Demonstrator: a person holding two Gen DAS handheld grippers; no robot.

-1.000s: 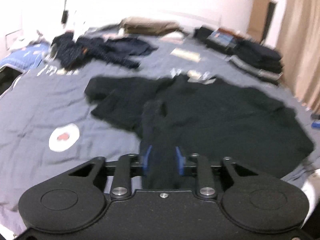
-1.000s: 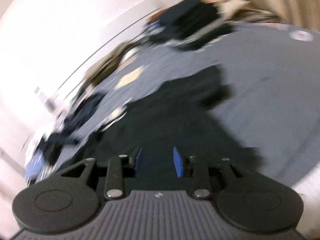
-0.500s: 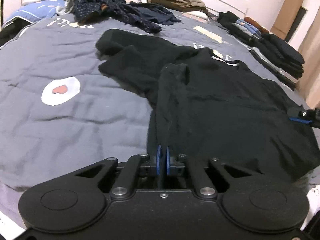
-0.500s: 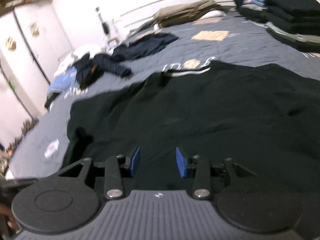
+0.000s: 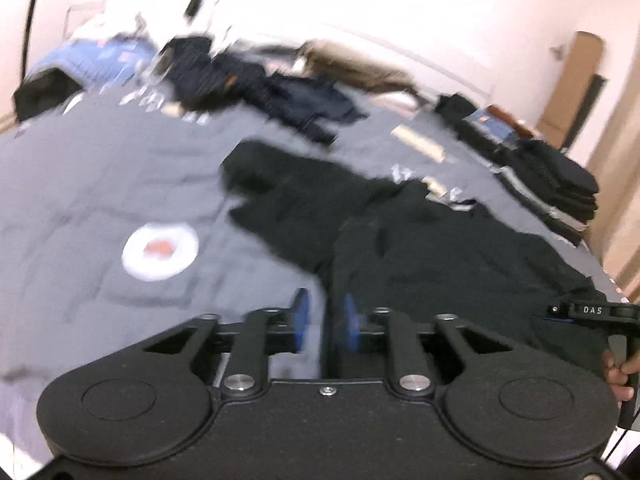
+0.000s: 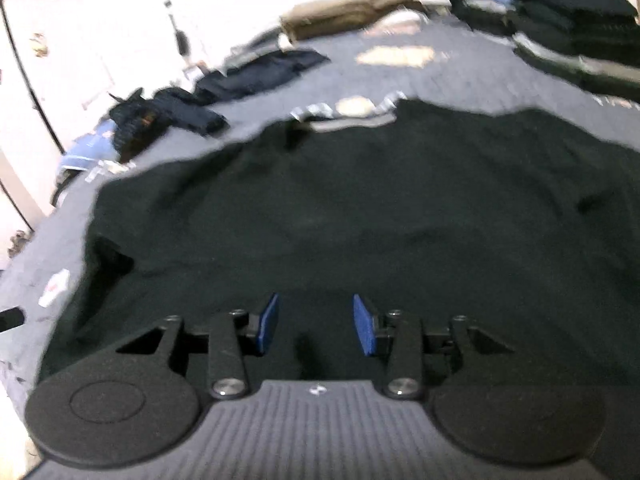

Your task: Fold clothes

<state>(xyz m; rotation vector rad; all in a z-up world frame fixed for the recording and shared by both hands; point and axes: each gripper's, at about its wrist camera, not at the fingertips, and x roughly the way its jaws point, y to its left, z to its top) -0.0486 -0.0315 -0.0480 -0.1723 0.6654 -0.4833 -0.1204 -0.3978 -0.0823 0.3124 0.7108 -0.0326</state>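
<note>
Two grippers hover at the black sweater (image 6: 360, 208): left gripper (image 5: 323, 322) is opening, right gripper (image 6: 316, 324) spread, both empty; the loose edge may slip and crease

Right gripper (image 6: 316, 330) hovers over black shirt (image 6: 360, 200), blue pads apart, no cloth pinched between them. Folded dark stack (image 6: 580, 32) far ahead-right; loose navy clothes (image 6: 192, 100) ahead-left on grey bedspread (image 6: 460, 76).
</note>
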